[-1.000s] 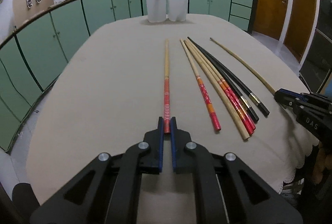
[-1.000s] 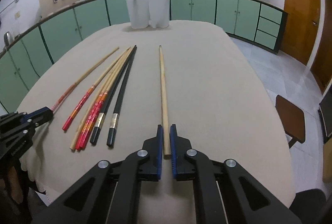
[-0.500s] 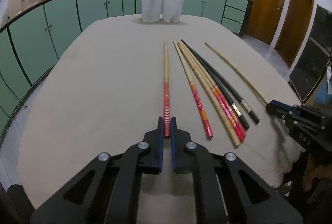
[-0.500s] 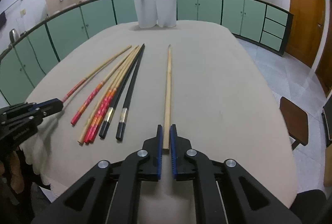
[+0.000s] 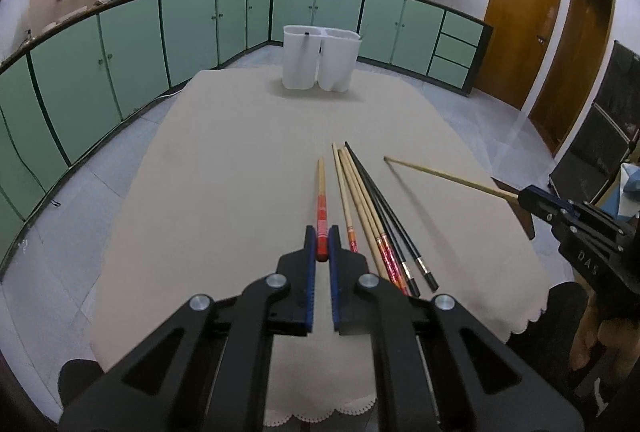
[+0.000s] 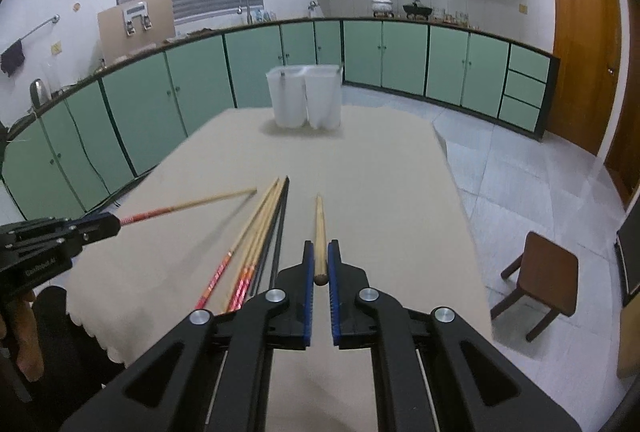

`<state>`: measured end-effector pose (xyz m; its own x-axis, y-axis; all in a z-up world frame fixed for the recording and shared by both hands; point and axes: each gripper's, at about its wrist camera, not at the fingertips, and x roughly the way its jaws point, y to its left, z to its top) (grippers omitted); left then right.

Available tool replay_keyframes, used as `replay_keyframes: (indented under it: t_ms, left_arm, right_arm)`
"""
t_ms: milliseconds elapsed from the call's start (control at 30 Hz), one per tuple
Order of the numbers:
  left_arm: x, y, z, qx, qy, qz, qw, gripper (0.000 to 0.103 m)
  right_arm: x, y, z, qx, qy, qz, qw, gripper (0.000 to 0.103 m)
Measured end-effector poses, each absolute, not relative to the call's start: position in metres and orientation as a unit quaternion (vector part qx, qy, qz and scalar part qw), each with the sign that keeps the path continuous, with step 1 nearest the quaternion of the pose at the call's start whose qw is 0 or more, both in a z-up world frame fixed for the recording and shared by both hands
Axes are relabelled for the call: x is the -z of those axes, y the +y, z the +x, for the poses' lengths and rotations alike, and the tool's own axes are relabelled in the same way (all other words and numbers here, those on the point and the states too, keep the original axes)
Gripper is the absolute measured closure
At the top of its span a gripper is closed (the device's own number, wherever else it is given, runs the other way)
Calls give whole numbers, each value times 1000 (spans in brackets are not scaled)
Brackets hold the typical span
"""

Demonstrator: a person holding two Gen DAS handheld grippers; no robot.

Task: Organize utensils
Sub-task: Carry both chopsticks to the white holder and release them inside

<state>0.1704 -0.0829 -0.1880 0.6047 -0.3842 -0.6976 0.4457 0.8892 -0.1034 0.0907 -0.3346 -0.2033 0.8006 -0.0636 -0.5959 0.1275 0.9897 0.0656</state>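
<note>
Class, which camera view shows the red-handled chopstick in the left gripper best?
The right wrist view: the red-handled chopstick shows side-on, lifted off the table, held by the left gripper. The left wrist view shows it foreshortened, end-on.

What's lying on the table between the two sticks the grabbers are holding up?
A bundle of chopsticks lies on the tablecloth between the red-banded chopstick in the left gripper and the plain chopstick in the right gripper; both views show it.

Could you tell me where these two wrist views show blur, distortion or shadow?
Left wrist view: fisheye bows the green cabinets; the plain chopstick held by the right gripper casts a soft shadow on the tablecloth. Right wrist view: the red-banded chopstick in the left gripper looks smeared, likely motion blur; dark vignette at the corners.
</note>
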Motion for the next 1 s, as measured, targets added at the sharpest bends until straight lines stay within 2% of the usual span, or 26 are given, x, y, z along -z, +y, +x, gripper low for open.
replay_keyframes:
  t_ms: [533,1000]
  left_arm:
    - [123,-71,174,257,364,32,895,98]
    - [90,-86,216,289,370,60,881,98]
  right_arm:
    - [141,-328,108,17,302,11,953,96]
    - [103,-331,187,-31,365,-32,930,96]
